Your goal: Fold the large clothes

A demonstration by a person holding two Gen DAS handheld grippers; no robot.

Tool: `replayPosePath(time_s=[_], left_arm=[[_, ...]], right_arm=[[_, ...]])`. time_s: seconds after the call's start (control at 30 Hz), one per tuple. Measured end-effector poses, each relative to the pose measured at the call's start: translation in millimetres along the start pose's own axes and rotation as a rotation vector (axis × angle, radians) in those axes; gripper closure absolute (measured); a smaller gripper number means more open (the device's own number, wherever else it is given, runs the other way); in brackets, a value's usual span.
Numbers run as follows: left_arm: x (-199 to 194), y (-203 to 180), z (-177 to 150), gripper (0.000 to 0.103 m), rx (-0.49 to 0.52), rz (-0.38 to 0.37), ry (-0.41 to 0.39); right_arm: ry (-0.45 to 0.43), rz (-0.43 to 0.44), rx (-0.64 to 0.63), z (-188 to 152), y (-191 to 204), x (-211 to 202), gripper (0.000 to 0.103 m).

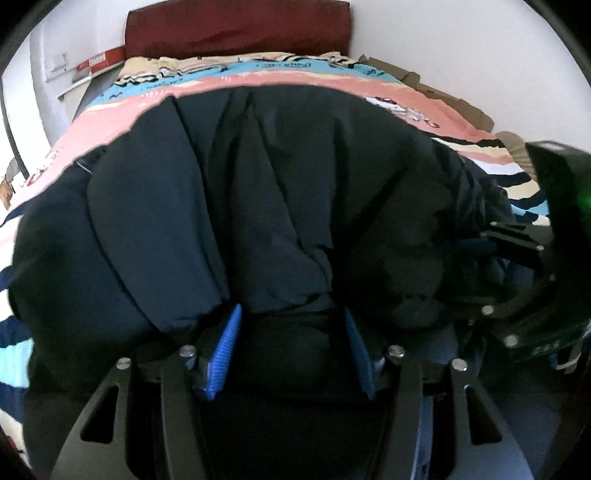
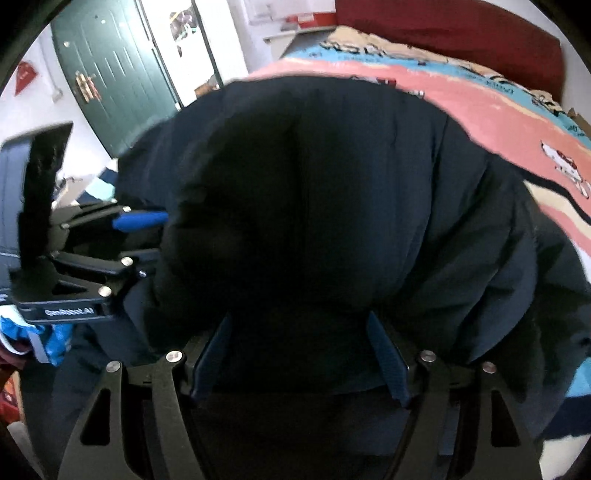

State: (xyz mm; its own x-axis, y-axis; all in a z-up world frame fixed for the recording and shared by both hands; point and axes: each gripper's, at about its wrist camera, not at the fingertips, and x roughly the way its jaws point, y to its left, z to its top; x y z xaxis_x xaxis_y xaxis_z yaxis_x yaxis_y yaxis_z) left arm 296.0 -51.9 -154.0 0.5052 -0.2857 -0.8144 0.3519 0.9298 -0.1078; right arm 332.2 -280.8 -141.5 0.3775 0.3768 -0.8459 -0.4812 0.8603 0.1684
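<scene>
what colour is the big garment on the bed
Dark navy jacket, plain with no pattern; it shows best in the left wrist view.

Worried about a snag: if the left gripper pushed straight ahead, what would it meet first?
The dark navy garment. Its bunched fabric already fills the left gripper, so it would press deeper into cloth.

Items counted on the bed
One dark jacket (image 1: 258,192), two grippers, one striped bedspread (image 1: 258,79) and one red headboard (image 1: 236,26) are seen.
</scene>
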Motion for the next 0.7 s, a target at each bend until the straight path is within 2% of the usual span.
replayPosePath(time_s=[0.13,0.27,0.5,0.7], left_arm=[[6,-3,0,0.05,0.004,0.02,0.015],[-6,-6,1,0.05,0.006,0.029,0.011],[-62,-4,-6,0.049,-0.011,0.023,-0.037],[-121,12,-33,0.048,-0.027,0.024,-0.079]], right_arm=[[0.031,-0.044,-0.003,5,-1,17,0.029],[0.044,-0.072,-0.013,8,3,13,0.03],[-0.006,-0.088,0.042,1,12,-40,0.029],[-0.066,-0.114,0.116,-44,5,-106,0.026]])
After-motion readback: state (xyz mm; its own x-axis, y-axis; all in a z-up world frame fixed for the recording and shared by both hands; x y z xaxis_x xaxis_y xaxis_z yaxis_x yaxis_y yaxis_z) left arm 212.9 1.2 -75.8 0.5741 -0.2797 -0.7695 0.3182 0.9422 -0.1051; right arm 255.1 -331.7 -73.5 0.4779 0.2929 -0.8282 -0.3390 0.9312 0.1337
